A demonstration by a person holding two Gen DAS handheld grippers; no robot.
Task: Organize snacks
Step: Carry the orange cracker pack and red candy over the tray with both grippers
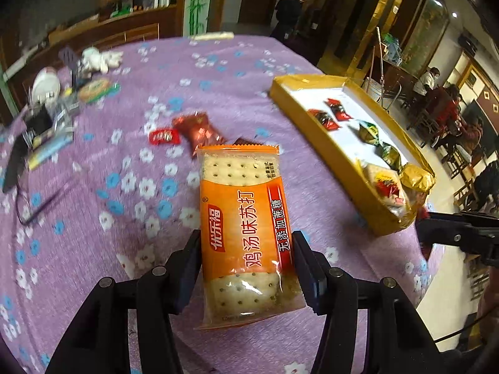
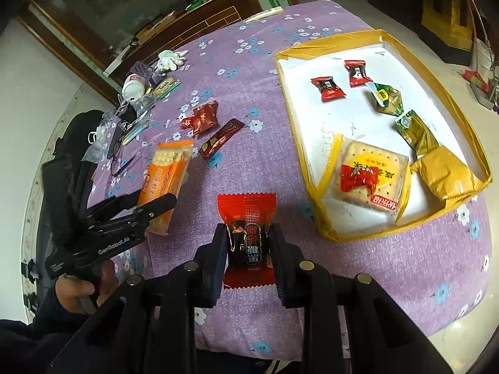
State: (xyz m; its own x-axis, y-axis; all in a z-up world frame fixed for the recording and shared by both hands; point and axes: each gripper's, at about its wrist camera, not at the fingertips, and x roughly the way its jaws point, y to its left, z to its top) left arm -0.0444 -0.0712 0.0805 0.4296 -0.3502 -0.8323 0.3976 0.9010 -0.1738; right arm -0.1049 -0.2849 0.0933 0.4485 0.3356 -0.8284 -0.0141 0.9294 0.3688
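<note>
Left gripper (image 2: 156, 207): black, white lettering on its side, silver screws. Right gripper (image 2: 248, 243): black, round silver pivot bolts. Dark sleeve (image 2: 28, 339).

A purple flowered cloth (image 2: 249, 62) covers the counter. At its far edge lie a white glove (image 2: 170, 57), a white jar (image 2: 132, 87) and eyeglasses (image 2: 120, 159).

Open cloth: bare tablecloth (image 2: 249, 71) between loose sweets (image 2: 202, 117) and tray (image 2: 291, 118).
Tray: far end free; near end crowded by cracker pack (image 2: 365, 174).
Left edge: clutter (image 2: 137, 99).
</note>
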